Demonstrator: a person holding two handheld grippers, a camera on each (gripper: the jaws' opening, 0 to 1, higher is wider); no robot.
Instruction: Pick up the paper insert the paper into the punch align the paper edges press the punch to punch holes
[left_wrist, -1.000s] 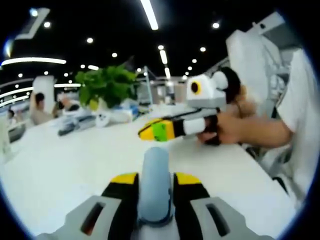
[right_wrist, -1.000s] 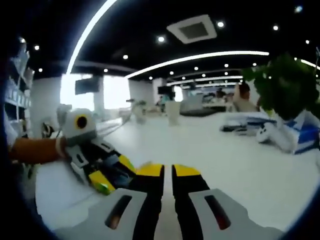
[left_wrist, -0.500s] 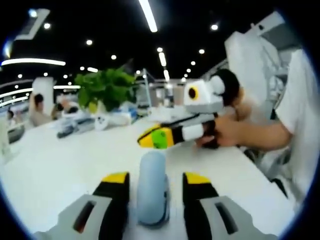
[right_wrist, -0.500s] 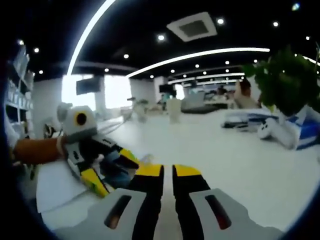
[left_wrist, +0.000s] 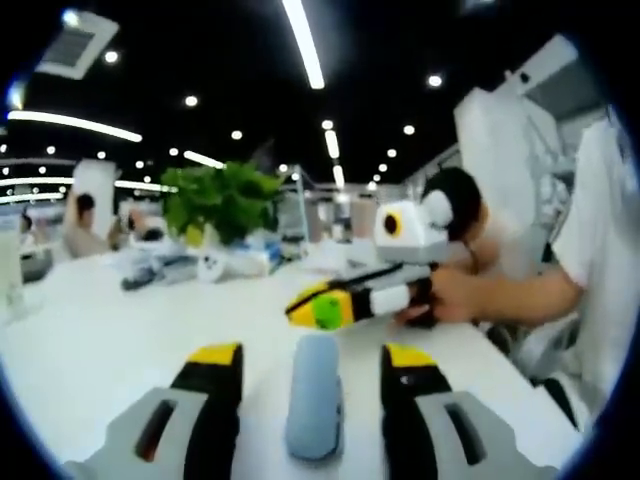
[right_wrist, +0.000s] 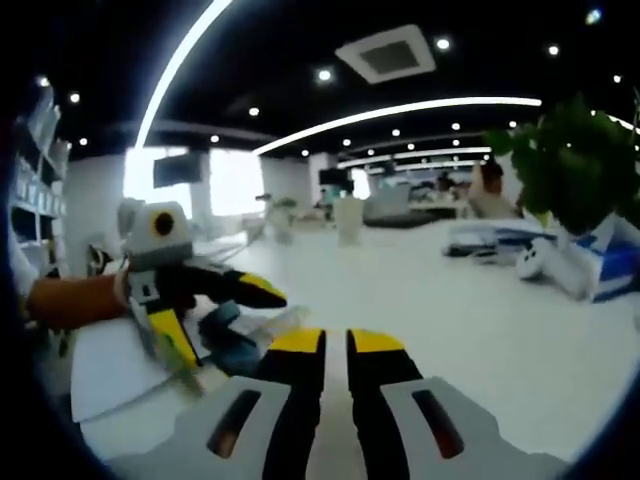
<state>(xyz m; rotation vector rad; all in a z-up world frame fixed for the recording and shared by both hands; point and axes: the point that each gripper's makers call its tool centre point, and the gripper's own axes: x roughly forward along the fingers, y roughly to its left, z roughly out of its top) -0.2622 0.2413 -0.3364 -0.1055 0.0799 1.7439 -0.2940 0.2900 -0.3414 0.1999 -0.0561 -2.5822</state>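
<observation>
Since a second ago the left gripper (left_wrist: 313, 375) has let go: its fingers, then clamped on the blue-grey punch (left_wrist: 315, 396), now stand well apart on either side of it, no longer touching. Seen from the right gripper view, the left gripper (right_wrist: 215, 320) hangs just over the punch (right_wrist: 232, 343) with its yellow-tipped fingers spread wide. That punch stands on the white tabletop (left_wrist: 110, 330), with a sheet of paper (right_wrist: 110, 370) lying flat beside and under it on the near side; whether the sheet's edge sits inside the slot cannot be told from these blurred pictures.

By contrast, the right gripper (right_wrist: 334, 345) has its fingers together, holding nothing, and rests low over the tabletop just beside the punch. From the left gripper view it (left_wrist: 315, 308) floats beyond the punch, held in the person's hand (left_wrist: 450, 295).

Judging by this, the paper seems already brought to the punch. Left to do: check the alignment of the edges, then press down on the punch's top. Whether a press has already been made cannot be told.
</observation>
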